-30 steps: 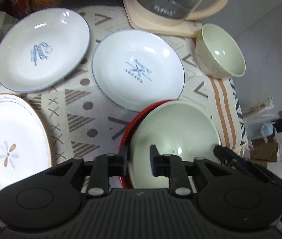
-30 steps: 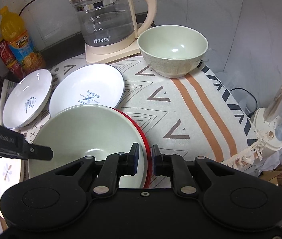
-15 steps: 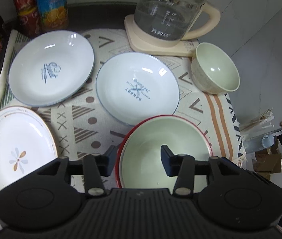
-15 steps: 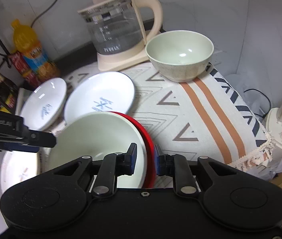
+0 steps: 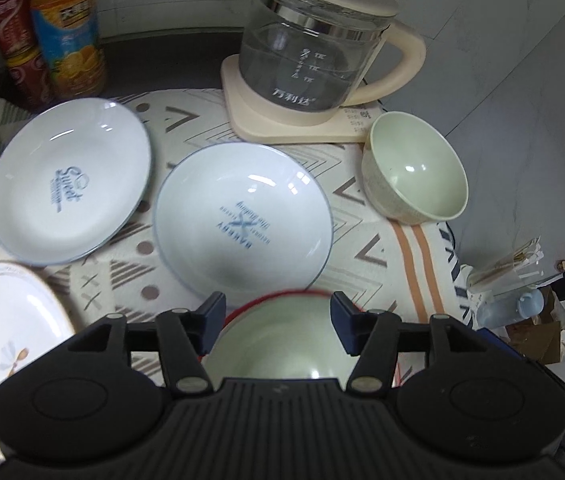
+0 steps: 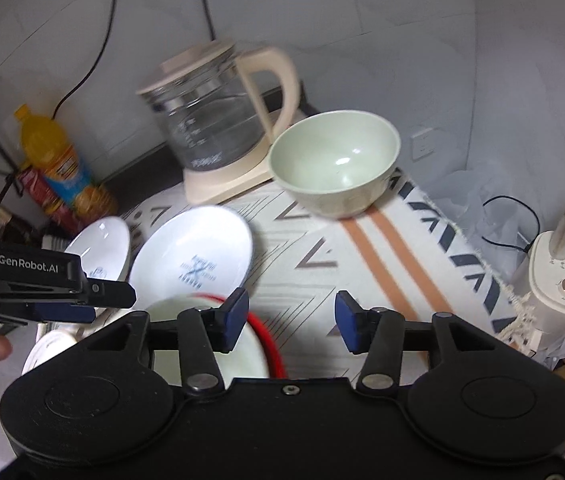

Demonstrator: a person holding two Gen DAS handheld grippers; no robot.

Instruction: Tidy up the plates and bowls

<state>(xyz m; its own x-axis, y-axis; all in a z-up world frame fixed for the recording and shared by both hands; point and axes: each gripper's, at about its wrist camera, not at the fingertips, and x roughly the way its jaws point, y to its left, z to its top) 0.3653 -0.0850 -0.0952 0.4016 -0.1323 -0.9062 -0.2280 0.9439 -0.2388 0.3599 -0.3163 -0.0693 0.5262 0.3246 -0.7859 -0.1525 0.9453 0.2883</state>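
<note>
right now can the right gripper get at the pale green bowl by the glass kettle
Probably yes. The right gripper is open, and only bare patterned cloth lies between it and the pale green bowl. The glass kettle sits behind, not in the way.

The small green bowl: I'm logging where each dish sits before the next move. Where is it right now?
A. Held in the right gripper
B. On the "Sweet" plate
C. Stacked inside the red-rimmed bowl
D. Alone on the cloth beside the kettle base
D: the small green bowl stands by itself on the patterned cloth, next to the glass kettle's base; the right gripper is open and empty.
</note>
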